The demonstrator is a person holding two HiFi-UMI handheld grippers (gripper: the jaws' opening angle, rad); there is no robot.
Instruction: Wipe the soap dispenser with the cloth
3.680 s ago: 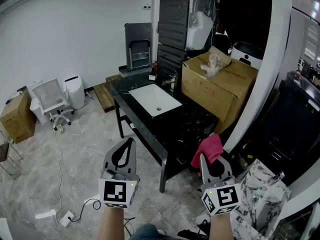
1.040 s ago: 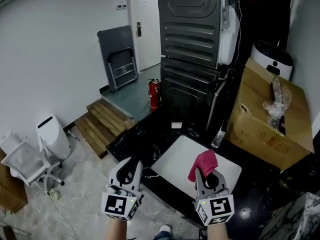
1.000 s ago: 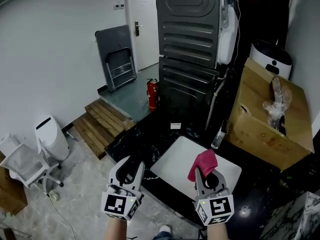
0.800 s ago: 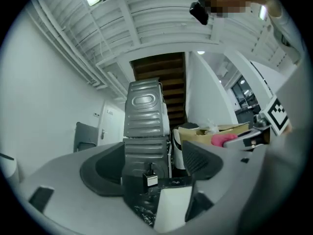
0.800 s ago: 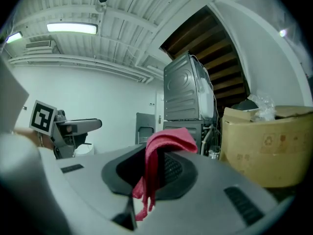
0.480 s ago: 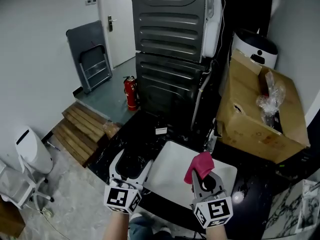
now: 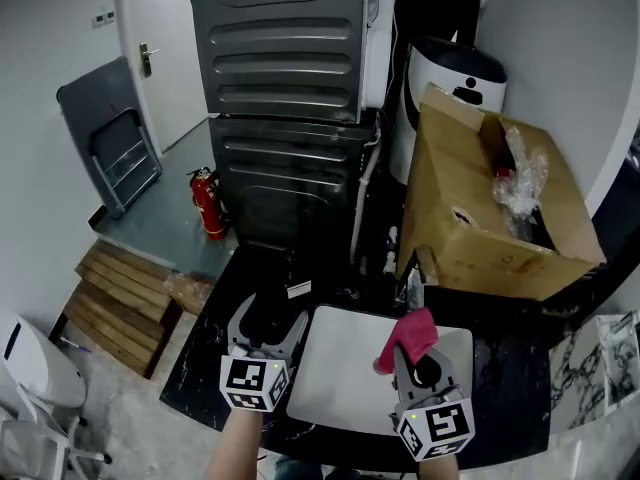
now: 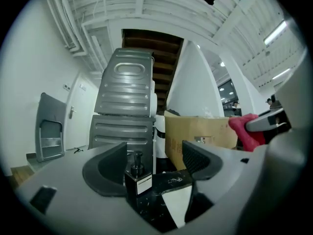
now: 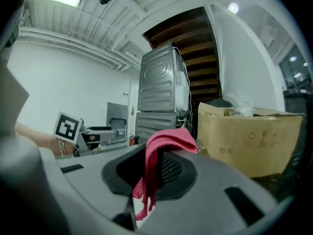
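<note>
Two grippers work over one black counter. The left gripper (image 7: 270, 320) is released, its jaws having just been opening. One black soap dispenser (image 8: 137, 176) stands untouched on the counter just beyond them, framed in their gap, left of the one white sink (image 7: 345, 373). The right gripper (image 7: 420, 360) is clenched on one pink cloth (image 7: 410, 333). One cardboard box (image 7: 490, 233) sits far right.

Black soap dispenser (image 8: 137, 176) upright on counter (image 8: 168, 181); pink cloth (image 9: 164, 141) clamped in right hand-held gripper (image 9: 155, 175).
</note>
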